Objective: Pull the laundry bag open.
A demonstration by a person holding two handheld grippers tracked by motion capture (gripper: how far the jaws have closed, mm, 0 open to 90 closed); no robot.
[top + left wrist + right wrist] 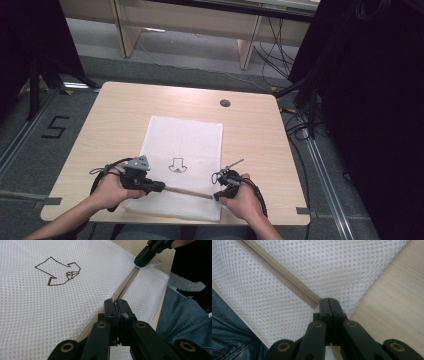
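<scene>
On the left of the high view, the left hand-held gripper point(161, 187) lies low over the near part of a white mesh bag point(186, 140), which is spread flat on the light wooden table point(115, 115). Its jaws are closed, and in the left gripper view point(118, 305) they are pinched together right on the tan zipper point(126, 285) that runs across the bag; a small piece seems to be caught between the pads, most likely the zipper pull, though it is too hidden to be certain. The person's left hand point(112, 189) wraps the body of this tool, with the grey three-cornered plate on top.

In the middle, the bag carries a brown outlined arrow print point(176, 165), just beyond the zipper line point(187, 191) that stretches between the two tools near the table's front edge.

To the right, the right hand-held gripper point(217, 196) is held by the person's right hand point(245, 197) at the bag's near right corner. Its jaws are also shut tight, and in the right gripper view point(329, 302) the tips sit at the very end of the zipper point(287, 277), nipping the mesh or tape there. Bare table point(392, 300) shows beside that corner, and blue denim point(227, 332) shows past the table edge.
</scene>
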